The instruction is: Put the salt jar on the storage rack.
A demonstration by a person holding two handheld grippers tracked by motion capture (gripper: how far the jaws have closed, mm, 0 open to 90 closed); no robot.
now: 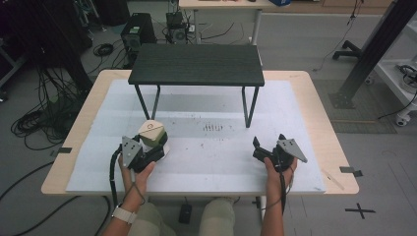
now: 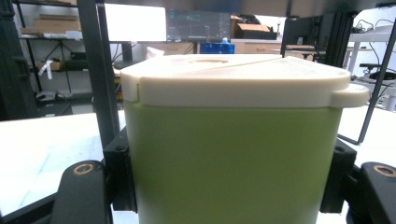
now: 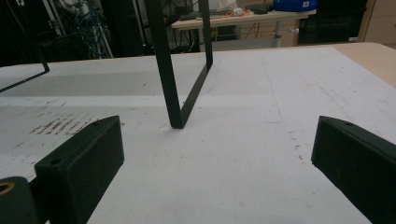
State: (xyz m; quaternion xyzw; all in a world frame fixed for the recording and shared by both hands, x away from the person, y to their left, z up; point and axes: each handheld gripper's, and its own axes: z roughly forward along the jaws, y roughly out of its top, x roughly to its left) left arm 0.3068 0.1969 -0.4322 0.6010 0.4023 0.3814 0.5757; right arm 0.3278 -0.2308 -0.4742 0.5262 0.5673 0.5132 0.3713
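Note:
A small green bin with a cream lid (image 1: 152, 133) stands at the left front of the white mat. My left gripper (image 1: 156, 146) is shut on the bin, its black jaws pressed against both green sides. In the left gripper view the green bin (image 2: 233, 163) looms very close, its cream lid (image 2: 233, 79) shut on top. My right gripper (image 1: 256, 145) rests at the right front of the mat, open, with nothing between its jaws. In the right gripper view my right gripper (image 3: 217, 158) has its jaws spread wide over bare mat.
A black shelf-table (image 1: 196, 64) on thin legs stands at the back of the mat; its near right leg (image 3: 175, 88) rises just ahead of my right gripper. The mat (image 1: 216, 162) lies on a wooden table (image 1: 324, 132). Cables and equipment crowd the floor beyond.

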